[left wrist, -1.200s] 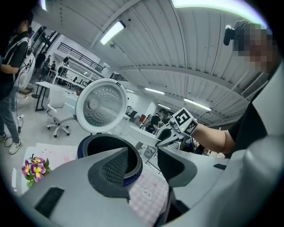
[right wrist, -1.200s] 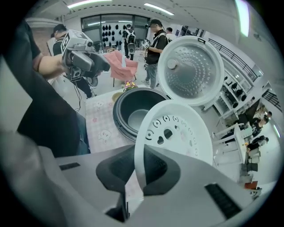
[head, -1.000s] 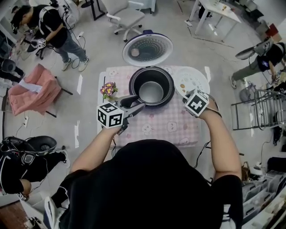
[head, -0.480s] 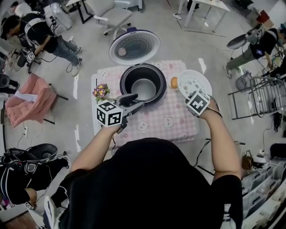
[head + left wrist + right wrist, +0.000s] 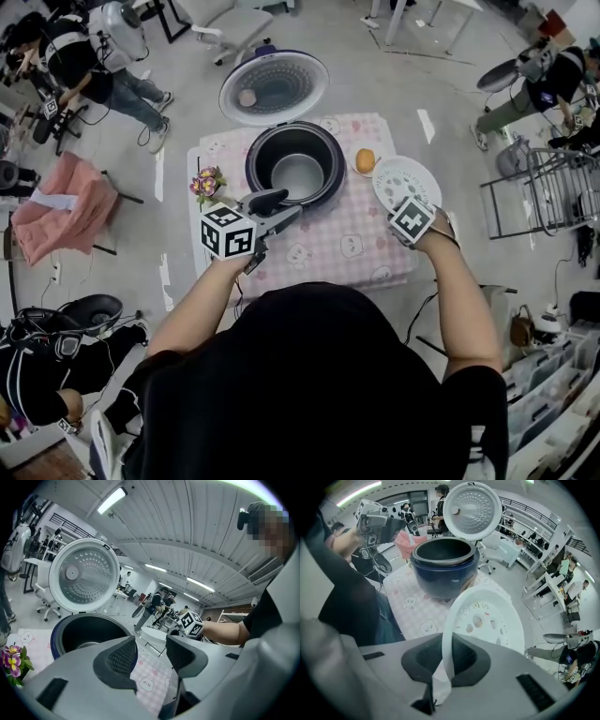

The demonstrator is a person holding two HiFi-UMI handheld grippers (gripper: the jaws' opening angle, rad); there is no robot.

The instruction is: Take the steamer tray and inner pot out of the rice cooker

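The dark blue rice cooker [image 5: 261, 157] stands on the pink checked table [image 5: 328, 246] with its lid [image 5: 274, 86] swung open. The dark inner pot [image 5: 298, 175] sits inside it. My right gripper [image 5: 405, 208] is shut on the rim of the white perforated steamer tray [image 5: 407, 178], which hangs tilted over the table's right edge. In the right gripper view the tray's [image 5: 487, 620] rim is pinched between the jaws of that gripper [image 5: 447, 656], to the right of the cooker [image 5: 445, 571]. My left gripper [image 5: 281, 208] is open and empty just in front of the cooker's rim [image 5: 89, 632].
A small orange thing [image 5: 365, 161] lies between cooker and tray. A pot of purple flowers [image 5: 207, 183] stands at the table's left edge. Several people, chairs [image 5: 230, 23] and a metal rack [image 5: 539, 192] stand around on the grey floor.
My right gripper has carried the steamer tray down and to the right, away from the cooker; the orange thing now shows between them. The left gripper has shifted only slightly.
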